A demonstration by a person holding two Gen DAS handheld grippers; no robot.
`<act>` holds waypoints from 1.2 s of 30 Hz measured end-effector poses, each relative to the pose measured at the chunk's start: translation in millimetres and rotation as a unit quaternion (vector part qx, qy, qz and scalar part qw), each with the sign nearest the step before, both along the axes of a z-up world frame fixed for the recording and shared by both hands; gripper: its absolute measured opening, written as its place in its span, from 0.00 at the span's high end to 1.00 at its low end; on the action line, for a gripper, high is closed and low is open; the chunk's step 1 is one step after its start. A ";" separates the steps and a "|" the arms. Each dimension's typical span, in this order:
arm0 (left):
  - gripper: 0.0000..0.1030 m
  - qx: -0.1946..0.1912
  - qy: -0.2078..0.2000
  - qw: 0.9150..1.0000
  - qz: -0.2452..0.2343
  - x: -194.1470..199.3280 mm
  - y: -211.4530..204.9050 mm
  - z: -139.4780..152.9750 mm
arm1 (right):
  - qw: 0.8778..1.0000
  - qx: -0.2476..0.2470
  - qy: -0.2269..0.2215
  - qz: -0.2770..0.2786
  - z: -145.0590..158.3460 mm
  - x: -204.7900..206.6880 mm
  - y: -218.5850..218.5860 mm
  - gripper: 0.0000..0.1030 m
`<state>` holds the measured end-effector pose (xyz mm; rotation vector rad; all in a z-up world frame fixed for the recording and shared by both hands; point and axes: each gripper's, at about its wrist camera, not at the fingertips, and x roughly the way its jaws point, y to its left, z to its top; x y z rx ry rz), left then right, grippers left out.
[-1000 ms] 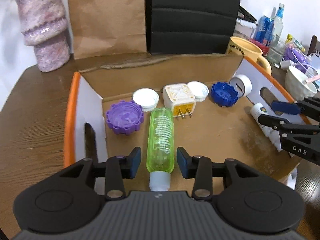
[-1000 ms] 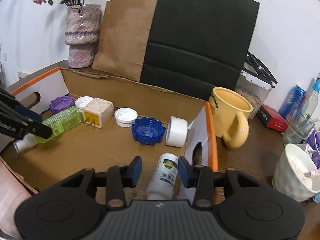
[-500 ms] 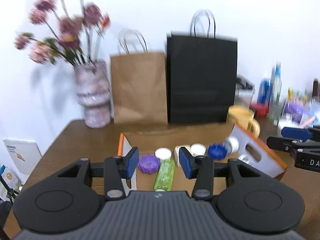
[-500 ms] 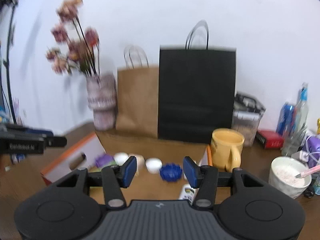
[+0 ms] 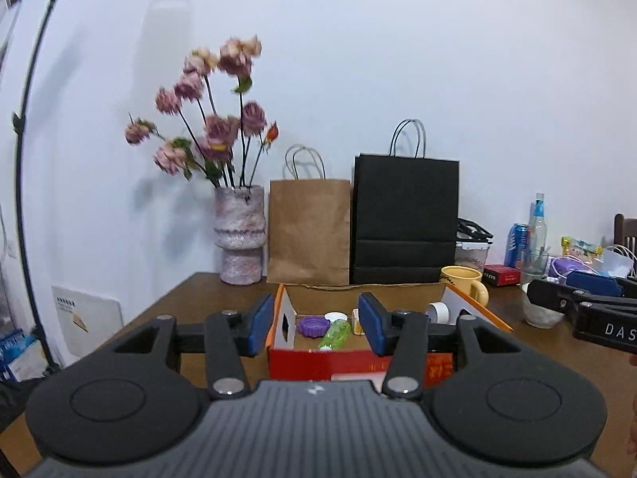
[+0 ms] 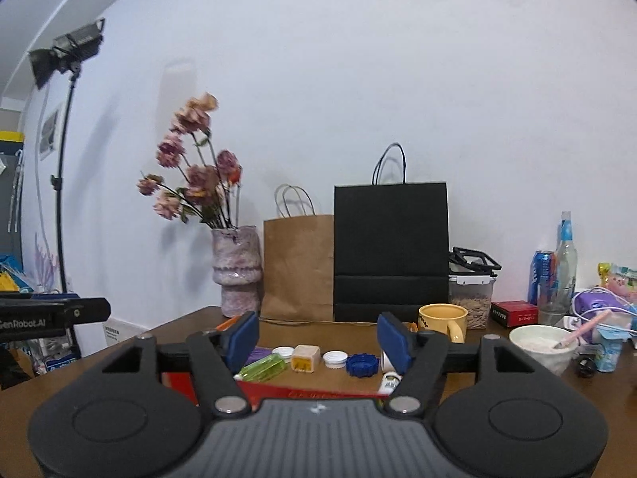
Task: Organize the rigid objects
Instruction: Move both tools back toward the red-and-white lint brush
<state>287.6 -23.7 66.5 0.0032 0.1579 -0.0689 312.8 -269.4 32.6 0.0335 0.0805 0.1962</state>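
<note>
A red and orange cardboard box (image 5: 318,362) lies open on the wooden table. Inside it rest a green bottle (image 5: 335,334), a purple cap (image 5: 315,326), white caps (image 6: 333,358), a cream plug adapter (image 6: 305,357), a blue cap (image 6: 361,365) and a white bottle (image 6: 389,383). My left gripper (image 5: 316,328) hovers well back from the box, its jaws opening with nothing between them. My right gripper (image 6: 321,342) is likewise pulled back, jaws opening wide and holding nothing. The right gripper (image 5: 573,298) also shows at the right edge of the left wrist view.
Behind the box stand a vase of dried flowers (image 5: 239,235), a brown paper bag (image 5: 308,231) and a black paper bag (image 5: 404,219). A yellow mug (image 6: 444,320), a white bowl (image 6: 543,348), bottles and a can (image 6: 540,277) crowd the right. A light stand (image 6: 59,183) rises at left.
Both grippers have drawn back and up from the box and tilted level. The green bottle and the white bottle stay lying in the box. Both pairs of jaws stand wider.
</note>
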 end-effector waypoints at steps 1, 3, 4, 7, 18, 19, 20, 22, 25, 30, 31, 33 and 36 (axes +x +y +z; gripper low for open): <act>0.51 0.001 -0.007 1.000 0.001 -13.2 -0.2 -2.2 | 1.000 -0.003 -0.003 0.003 -2.7 -12.9 1.9 0.31; 0.50 0.001 -0.014 1.000 -0.002 -38.5 -0.3 -6.7 | 1.000 -0.008 -0.006 0.011 -8.2 -37.7 4.8 0.31; 0.50 0.000 -0.018 1.000 -0.003 -51.4 0.2 -9.9 | 1.000 -0.009 -0.007 0.012 -11.4 -52.3 6.2 0.30; 0.48 0.002 -0.025 1.000 0.005 -81.7 1.4 -18.9 | 1.000 -0.011 -0.016 0.020 -21.5 -86.6 6.5 0.26; 0.41 0.021 0.022 1.000 -0.005 -153.1 -3.9 -71.9 | 0.998 0.002 0.054 0.021 -65.0 -169.7 -2.6 0.23; 0.41 0.020 0.033 0.999 -0.008 -153.4 -4.8 -76.0 | 0.998 0.001 0.062 0.022 -68.1 -171.9 -1.6 0.23; 0.41 0.019 0.041 0.999 -0.008 -152.8 -5.0 -79.3 | 0.998 0.001 0.066 0.022 -70.2 -172.6 -1.1 0.23; 0.41 0.016 0.052 0.998 -0.013 -149.5 -6.9 -83.4 | 0.997 -0.001 0.068 0.023 -72.1 -170.9 -0.2 0.23; 0.38 0.016 0.056 0.998 -0.015 -146.0 -8.5 -87.0 | 0.997 0.002 0.070 0.024 -71.9 -163.7 -1.0 0.23; 0.36 0.004 0.087 0.996 -0.013 -120.6 -6.8 -91.9 | 0.995 0.004 0.093 0.022 -74.6 -136.2 -4.5 0.23; 0.36 -0.004 0.099 0.995 -0.012 -112.1 -5.8 -92.2 | 0.995 0.003 0.100 0.020 -74.4 -127.0 -5.9 0.23; 0.36 -0.020 0.120 0.992 -0.010 -95.4 -4.0 -92.4 | 0.993 0.005 0.120 0.011 -74.1 -106.9 -10.3 0.24; 0.37 -0.041 0.155 0.987 0.001 -65.1 -4.6 -93.2 | 0.989 0.013 0.148 0.009 -70.1 -70.2 -19.5 0.27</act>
